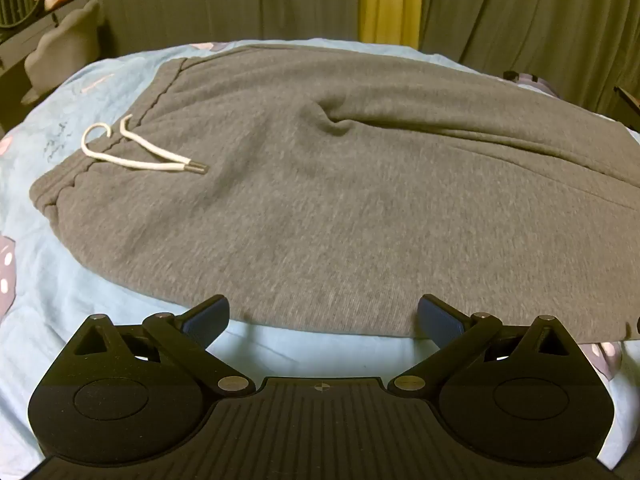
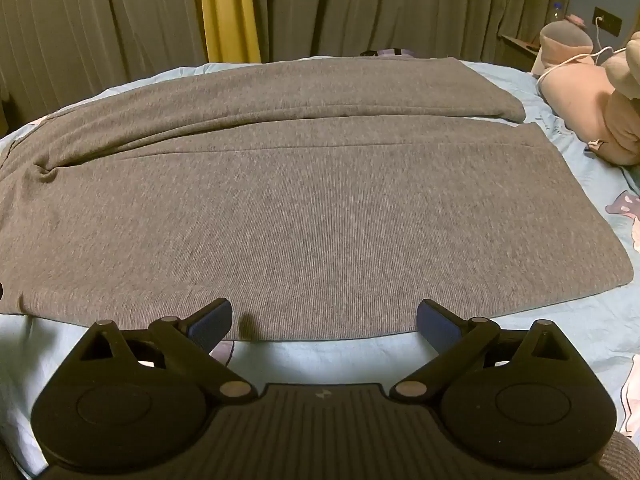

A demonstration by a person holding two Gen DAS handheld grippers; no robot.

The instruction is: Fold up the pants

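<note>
Left gripper (image 1: 323,312): jaws fully apart, nothing between them, pitched down at the near edge of the grey knit sweatpants (image 1: 320,200). The blue pads sit just at or above that edge; contact can't be confirmed.

Right gripper (image 2: 325,316): same state, jaws wide apart and empty, aimed down at the near edge of the same pants, further toward the cuffs.

Key relation: the pants lie ahead of both grippers, long axis running side to side across the view, waistband at the left end and cuffs at the right. The near long edge is the closest grab line for both. The left gripper is nearer the waist end, the right nearer the leg end.

Pants on the pale blue printed bedsheet (image 1: 280,344), spread flat, not yet folded. The two legs lie side by side with a seam line between them; the far leg is a bit rumpled, with creases fanning from the crotch pucker (image 1: 332,120). The white drawstring with metal tips (image 1: 136,152) lies loose on the fabric just inside the waistband. Thick fleece-type knit, so it'll drape heavily and hold a fold.

My read: first move is pinching the near edge at both points and carrying it over onto the far leg. Risk is grabbing sheet along with cloth.

Beyond the pants: olive curtains with a yellow strip (image 2: 228,12).
</note>
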